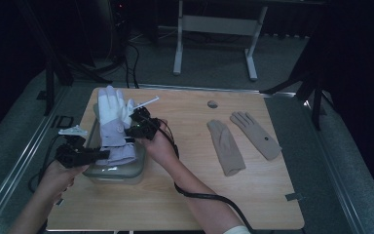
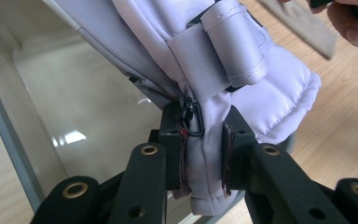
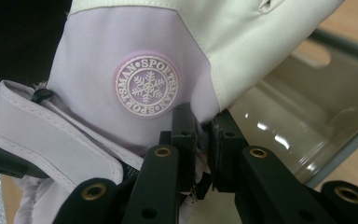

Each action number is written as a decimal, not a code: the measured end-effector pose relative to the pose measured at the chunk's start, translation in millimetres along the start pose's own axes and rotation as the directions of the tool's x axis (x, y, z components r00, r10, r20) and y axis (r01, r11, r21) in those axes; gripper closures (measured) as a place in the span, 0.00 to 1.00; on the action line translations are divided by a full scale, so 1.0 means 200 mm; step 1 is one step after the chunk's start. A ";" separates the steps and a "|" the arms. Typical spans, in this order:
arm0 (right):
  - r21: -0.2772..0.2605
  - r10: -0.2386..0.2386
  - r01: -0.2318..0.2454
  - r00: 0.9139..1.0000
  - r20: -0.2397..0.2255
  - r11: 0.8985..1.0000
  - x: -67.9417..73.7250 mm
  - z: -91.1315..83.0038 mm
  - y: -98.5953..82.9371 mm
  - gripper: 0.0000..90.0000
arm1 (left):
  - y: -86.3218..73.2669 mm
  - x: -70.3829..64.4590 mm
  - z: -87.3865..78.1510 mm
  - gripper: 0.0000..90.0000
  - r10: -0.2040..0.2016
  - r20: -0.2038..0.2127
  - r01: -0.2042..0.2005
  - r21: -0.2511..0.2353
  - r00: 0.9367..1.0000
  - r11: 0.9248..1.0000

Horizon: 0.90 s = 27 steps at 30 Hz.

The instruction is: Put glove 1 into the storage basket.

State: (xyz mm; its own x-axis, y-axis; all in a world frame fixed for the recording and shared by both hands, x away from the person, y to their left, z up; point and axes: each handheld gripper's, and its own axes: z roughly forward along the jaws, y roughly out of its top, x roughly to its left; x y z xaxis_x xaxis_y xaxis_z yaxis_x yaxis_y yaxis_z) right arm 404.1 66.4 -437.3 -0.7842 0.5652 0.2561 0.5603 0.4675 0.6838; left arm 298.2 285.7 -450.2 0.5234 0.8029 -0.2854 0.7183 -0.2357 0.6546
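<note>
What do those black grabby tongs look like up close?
Both tongs, the left and the right, are black, built from flat linked bars joined with brass-coloured rivets. The pads have reddish edges. A thick black cable trails from the right one, and a pale three-cornered plate tops the left.

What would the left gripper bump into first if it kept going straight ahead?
Nothing new: the left gripper is already shut on the ski glove. Straight on lies more glove, probably the strap.

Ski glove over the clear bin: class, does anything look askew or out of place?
Yes. The ski glove lies slantwise across the clear bin, fingers past the rim, pinched by the left gripper and right gripper. The beige gloves lie flat.
</note>
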 end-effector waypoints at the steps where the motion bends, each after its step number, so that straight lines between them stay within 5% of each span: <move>1: 0.009 0.005 -0.005 1.000 -0.001 1.000 -0.01 0.02 -0.01 0.91 | -0.01 0.01 0.02 0.83 -0.005 0.002 0.005 0.006 1.000 1.000; 13: 0.099 0.030 -0.030 1.000 0.003 0.995 -0.06 0.16 -0.12 0.91 | -0.09 0.04 0.15 0.80 -0.062 0.002 0.062 0.095 0.998 0.994; 27: 0.150 0.071 -0.069 0.997 -0.008 0.986 -0.08 0.19 -0.15 0.91 | -0.07 -0.02 0.19 0.63 0.016 -0.085 -0.001 0.172 0.996 0.985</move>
State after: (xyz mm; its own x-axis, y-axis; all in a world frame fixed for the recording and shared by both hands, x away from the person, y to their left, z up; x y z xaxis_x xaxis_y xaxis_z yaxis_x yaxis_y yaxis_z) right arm 409.4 69.5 -489.0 -0.7447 0.5915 0.3091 0.6465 0.5244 0.5540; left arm 302.9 265.4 -484.3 0.4942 0.8426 -0.2141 0.7858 -0.3275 0.5246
